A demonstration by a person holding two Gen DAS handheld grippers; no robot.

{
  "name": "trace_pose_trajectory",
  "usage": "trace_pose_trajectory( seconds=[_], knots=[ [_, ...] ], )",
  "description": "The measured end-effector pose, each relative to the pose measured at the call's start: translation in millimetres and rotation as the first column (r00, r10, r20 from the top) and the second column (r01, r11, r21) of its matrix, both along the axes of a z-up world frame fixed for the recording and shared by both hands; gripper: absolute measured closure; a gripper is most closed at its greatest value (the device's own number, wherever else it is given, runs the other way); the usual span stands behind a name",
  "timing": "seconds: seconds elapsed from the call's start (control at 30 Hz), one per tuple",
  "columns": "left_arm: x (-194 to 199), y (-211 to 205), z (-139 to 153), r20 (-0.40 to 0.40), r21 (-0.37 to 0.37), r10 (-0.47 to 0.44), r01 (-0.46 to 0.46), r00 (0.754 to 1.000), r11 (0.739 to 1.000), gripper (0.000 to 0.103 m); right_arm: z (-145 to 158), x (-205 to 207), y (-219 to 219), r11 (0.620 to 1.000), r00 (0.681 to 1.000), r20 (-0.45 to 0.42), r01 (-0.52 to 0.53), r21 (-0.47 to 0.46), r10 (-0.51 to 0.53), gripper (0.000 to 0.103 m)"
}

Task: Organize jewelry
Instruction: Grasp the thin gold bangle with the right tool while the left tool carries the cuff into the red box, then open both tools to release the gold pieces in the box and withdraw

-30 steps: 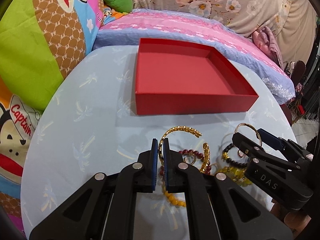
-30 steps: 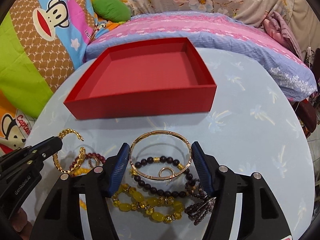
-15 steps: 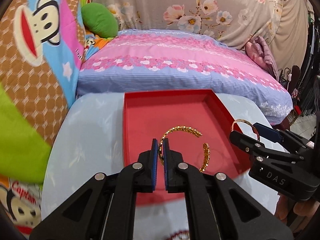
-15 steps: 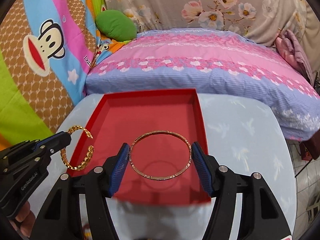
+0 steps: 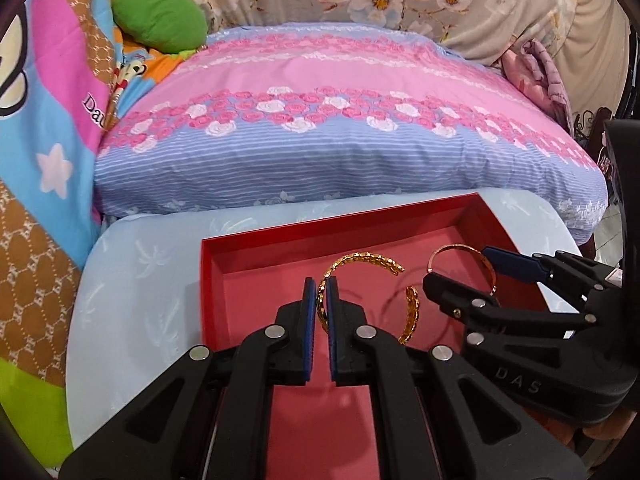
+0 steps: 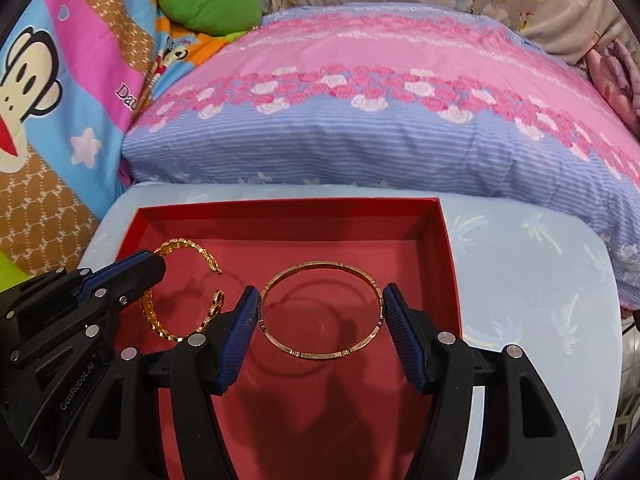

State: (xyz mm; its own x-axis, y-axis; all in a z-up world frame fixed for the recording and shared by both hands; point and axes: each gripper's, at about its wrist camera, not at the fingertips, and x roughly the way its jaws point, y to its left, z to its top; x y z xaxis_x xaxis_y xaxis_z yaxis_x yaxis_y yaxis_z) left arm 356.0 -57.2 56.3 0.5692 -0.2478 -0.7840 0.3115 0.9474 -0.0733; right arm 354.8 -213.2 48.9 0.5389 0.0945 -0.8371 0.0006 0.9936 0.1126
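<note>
We've got both bracelets up over the red box (image 6: 447, 248), nothing lying in it. Left gripper (image 5: 321, 300) is pinched tight on the open gold cuff (image 5: 362, 261); right gripper (image 6: 321, 312) clamps the thin round bangle (image 6: 320, 308) across its width. Box sits on the pale blue counter (image 6: 540, 280), striped pillow (image 6: 360, 120) behind.

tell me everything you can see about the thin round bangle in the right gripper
The thin bangle is a closed, slim ring of rose-gold-looking metal, marked by small notched segments along its band. It is pinched across its width by the right gripper, one ribbed blue pad on each side, and lies roughly flat, held above the floor of the red box, where it casts a ring-shaped shadow. Nothing else touches it; the open gold cuff in the left gripper hangs apart beside it.
</note>
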Motion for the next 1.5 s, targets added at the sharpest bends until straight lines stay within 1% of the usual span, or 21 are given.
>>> trace_pose_trajectory(
  seconds=[0.13, 0.23, 0.4, 0.43, 0.47, 0.5, 0.57, 0.77, 0.87, 1.0, 1.3, 1.5],
  knots=[
    [8.3, -4.6, -10.9, -0.035, 0.009, 0.004, -0.004, 0.999, 1.0, 0.097, -12.0, 3.1, -4.1, 1.0, 0.999, -0.034, 0.025, -0.004, -0.025, 0.042],
    [14.7, -2.9, -17.9, -0.054, 0.015, 0.022, -0.021, 0.998, 1.0, 0.096, -12.9, -0.5, -3.2, 0.999, 0.999, -0.022, 0.023, -0.036, -0.023, 0.042],
    [16.3, 1.2, -19.0, -0.064, 0.021, 0.048, -0.047, 0.997, 0.999, 0.094, -15.1, 1.4, -0.4, 0.998, 0.999, -0.033, 0.011, -0.054, -0.012, 0.041],
    [16.6, 2.2, -18.5, -0.059, 0.024, 0.054, -0.053, 0.997, 0.998, 0.094, -14.9, 1.9, -0.5, 0.999, 0.999, -0.034, 0.009, -0.053, -0.011, 0.04],
    [16.7, 3.3, -18.0, -0.057, 0.024, 0.058, -0.057, 0.997, 0.998, 0.092, -14.2, 1.6, -0.3, 0.999, 0.999, -0.031, 0.009, -0.053, -0.01, 0.037],
    [16.0, 4.8, -17.3, -0.052, 0.028, 0.068, -0.066, 0.996, 0.997, 0.087, -12.6, -0.2, -0.4, 0.998, 1.0, -0.02, 0.013, -0.059, -0.014, 0.036],
    [14.9, 7.1, -15.9, -0.046, 0.032, 0.078, -0.077, 0.996, 0.997, 0.08, -7.8, -2.7, 0.4, 0.998, 1.0, -0.001, 0.017, -0.067, -0.017, 0.035],
    [5.0, 13.9, -6.4, -0.032, 0.025, 0.091, -0.09, 0.995, 0.996, 0.077, 8.6, -14.0, 3.2, 0.997, 0.999, 0.042, 0.014, -0.076, -0.011, 0.034],
    [-4.8, 16.9, 0.3, -0.016, 0.02, 0.093, -0.093, 0.996, 0.995, 0.077, 17.4, -24.2, 3.0, 0.998, 0.998, 0.057, 0.015, -0.065, -0.012, 0.034],
    [-23.2, 19.7, 12.0, 0.002, 0.006, 0.092, -0.092, 0.996, 0.996, 0.074, 29.2, -43.7, 1.1, 0.998, 0.997, 0.076, 0.018, -0.054, -0.014, 0.034],
    [-81.3, 23.8, 42.1, 0.056, -0.016, 0.087, -0.086, 0.995, 0.996, 0.073, 58.0, -112.3, 7.8, 0.998, 0.991, 0.137, 0.012, -0.058, -0.004, 0.034],
    [-127.0, 28.1, 48.4, 0.066, -0.022, 0.077, -0.076, 0.995, 0.997, 0.073, 56.8, -160.8, 9.1, 0.997, 0.991, 0.135, 0.008, -0.077, 0.002, 0.034]
  ],
)
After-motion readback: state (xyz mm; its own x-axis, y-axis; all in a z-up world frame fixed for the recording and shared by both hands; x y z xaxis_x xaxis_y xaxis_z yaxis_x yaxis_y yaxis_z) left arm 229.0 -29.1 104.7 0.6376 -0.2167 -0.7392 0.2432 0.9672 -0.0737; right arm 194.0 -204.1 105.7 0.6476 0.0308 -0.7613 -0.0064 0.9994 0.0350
